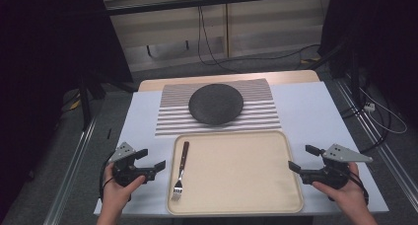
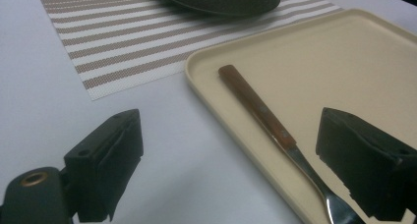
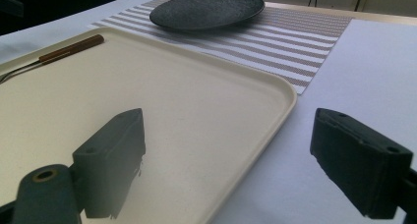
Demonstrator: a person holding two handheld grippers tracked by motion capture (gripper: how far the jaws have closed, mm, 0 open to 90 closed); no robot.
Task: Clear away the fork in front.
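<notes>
We hold both tools spread and empty, left tool [image 1: 149, 166] beside the fork [image 1: 180, 168] on the tray [image 1: 291, 185]; next, straddle its handle.

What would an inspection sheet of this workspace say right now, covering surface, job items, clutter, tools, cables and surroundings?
Surface: white table, striped placemat at the far side.
Job's things: fork lying at the left edge of the beige tray; dark plate on the placemat.
Clutter: nothing seen.
Grippers: left tool and right tool open, holding nothing, flanking the tray.
Cables: black cables on the floor beyond the table.
Surroundings: dim room, pale cabinets behind.
</notes>
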